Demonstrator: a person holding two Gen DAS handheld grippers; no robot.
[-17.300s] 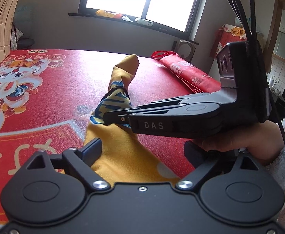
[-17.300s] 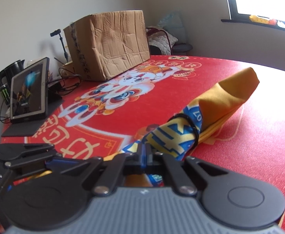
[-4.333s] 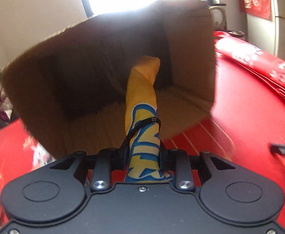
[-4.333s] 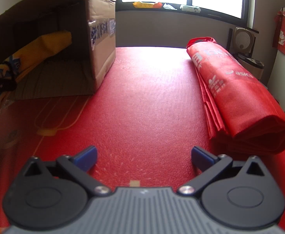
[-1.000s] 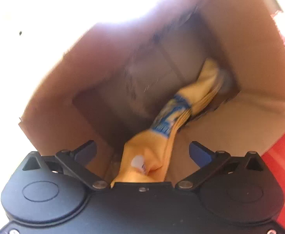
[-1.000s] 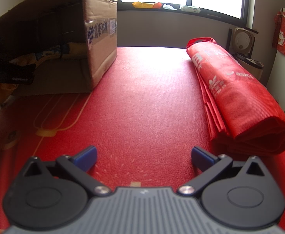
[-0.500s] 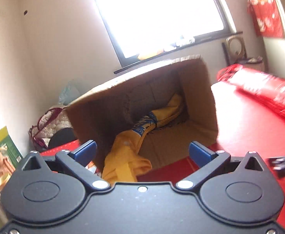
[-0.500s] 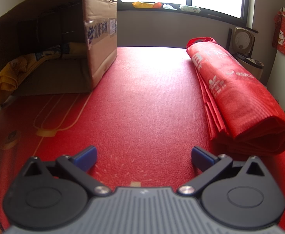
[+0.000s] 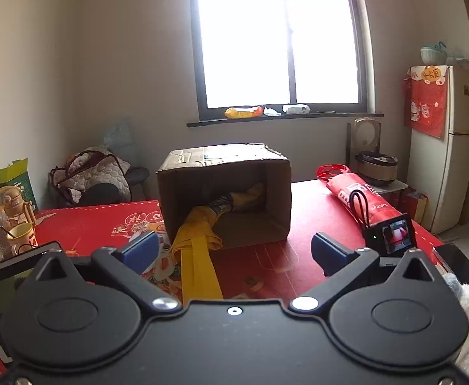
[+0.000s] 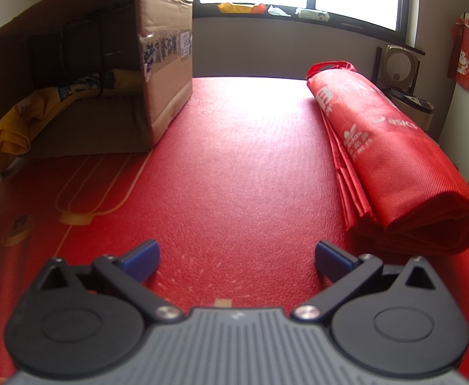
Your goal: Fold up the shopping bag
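Observation:
The rolled yellow shopping bag with blue print lies half inside a cardboard box that rests on its side on the red table; its yellow handle trails out toward me. My left gripper is open and held back from the box, with nothing between its fingers. In the right wrist view the same yellow shopping bag shows in the cardboard box at the left. A folded red shopping bag lies at the right. My right gripper is open low over the table.
A fridge stands at the right, with a rice cooker beside the table. A tablet and a mug sit at the left edge. The red shopping bag lies right of the box. A phone rests at the right edge.
My left gripper has let go of the yellow bag and pulled back and up from the box, leaving the bag inside. The right gripper has stayed still.

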